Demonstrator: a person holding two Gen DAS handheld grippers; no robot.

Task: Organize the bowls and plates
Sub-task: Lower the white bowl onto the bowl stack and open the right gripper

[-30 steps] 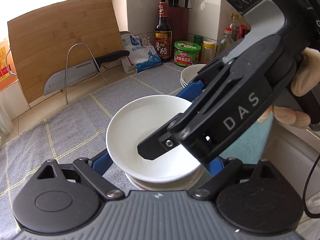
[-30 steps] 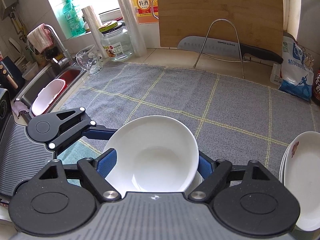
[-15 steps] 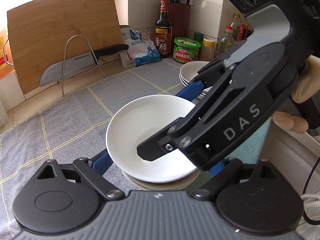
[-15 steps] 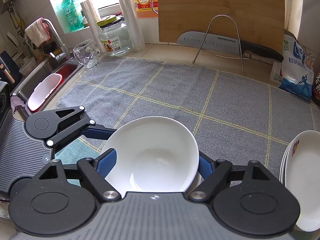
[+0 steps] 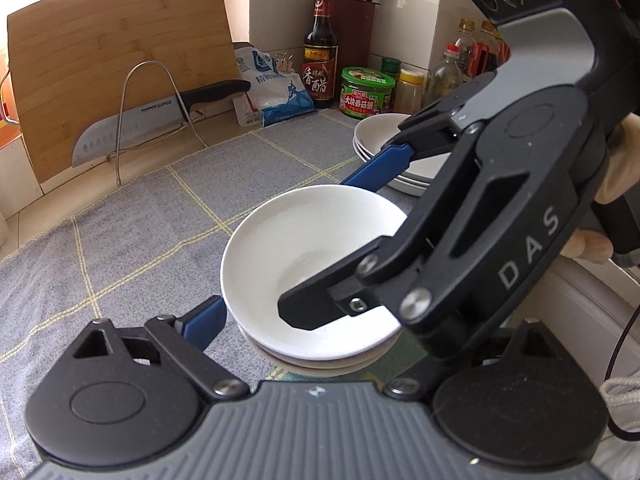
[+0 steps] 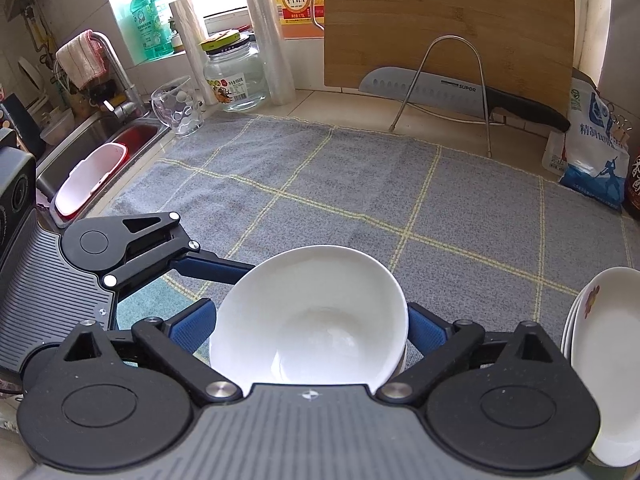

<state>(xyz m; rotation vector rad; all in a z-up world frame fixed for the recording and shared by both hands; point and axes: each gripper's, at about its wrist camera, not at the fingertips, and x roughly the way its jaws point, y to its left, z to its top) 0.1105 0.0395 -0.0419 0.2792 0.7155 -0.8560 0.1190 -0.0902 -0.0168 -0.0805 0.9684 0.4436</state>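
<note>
In the left wrist view the right hand-held gripper (image 5: 352,248) fills the right half of the frame and covers the near right rim of the white bowl (image 5: 304,264); the left hand-held gripper's (image 5: 308,320) right finger is hidden behind it. Under the bowl only thin edges of further bowls show, so their number cannot be told. The left hand-held gripper's jaws have just been opening and stand wide, with the bowl between them; its blue left pad (image 5: 204,320) lies just beside the bowl's wall, and contact cannot be made out. In the right wrist view the bowl (image 6: 308,320) sits at lower centre between the right hand-held gripper's (image 6: 308,330) two blue pads (image 6: 192,326), which lie against its sides, clamped on it; the bowl's near rim is cut off by the gripper body. A gloved hand (image 5: 612,200) shows partly at the right edge. The bowl stack rests on a grey checked cloth (image 6: 360,200) over the surface. Further right, a stack of white plates (image 6: 604,360) is cut by the frame edge. At the back, a knife (image 6: 452,94) rests on a wire rack before a wooden cutting board (image 6: 440,20).
</note>
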